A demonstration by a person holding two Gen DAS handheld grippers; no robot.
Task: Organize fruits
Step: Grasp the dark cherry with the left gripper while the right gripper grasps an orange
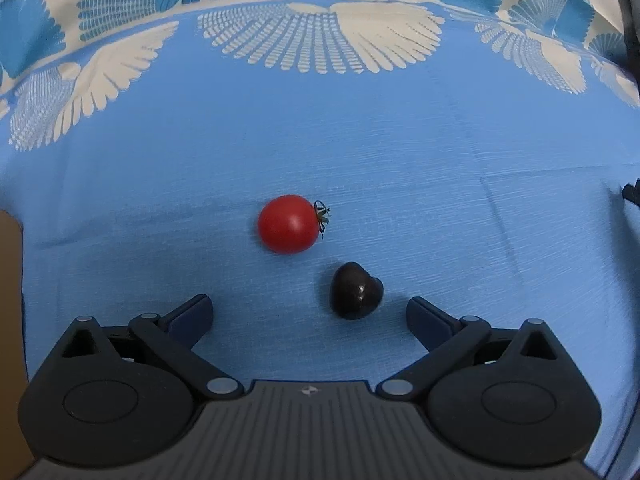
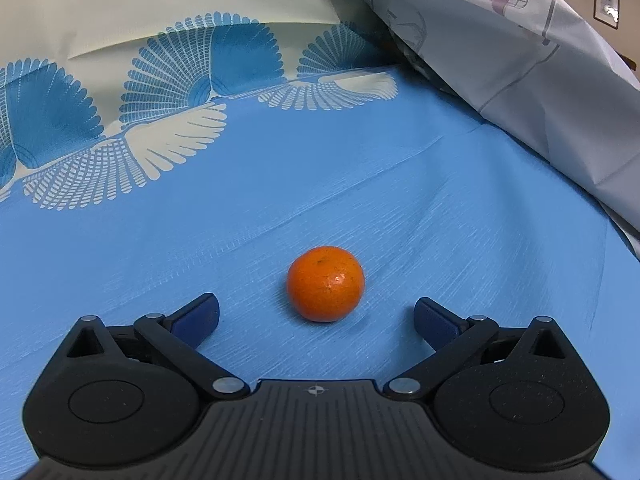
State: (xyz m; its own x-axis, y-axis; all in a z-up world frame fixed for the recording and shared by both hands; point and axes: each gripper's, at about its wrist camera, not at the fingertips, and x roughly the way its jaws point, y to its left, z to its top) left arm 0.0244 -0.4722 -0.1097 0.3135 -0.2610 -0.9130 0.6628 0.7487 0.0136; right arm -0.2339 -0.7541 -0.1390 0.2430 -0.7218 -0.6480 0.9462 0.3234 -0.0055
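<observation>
Now both tongs spread wide, holding nothing.
Round orange mandarin [image 2: 325, 284] lies just ahead between the right gripper [image 2: 316, 314] tips; dark glossy heart-shaped fruit [image 1: 356, 290] likewise before the left gripper [image 1: 310, 314].

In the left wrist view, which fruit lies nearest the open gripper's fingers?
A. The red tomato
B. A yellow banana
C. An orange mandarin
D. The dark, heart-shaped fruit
D. The dark heart-shaped fruit sits on the blue cloth just ahead of the left gripper, toward its right finger, while the red tomato lies farther out.
</observation>
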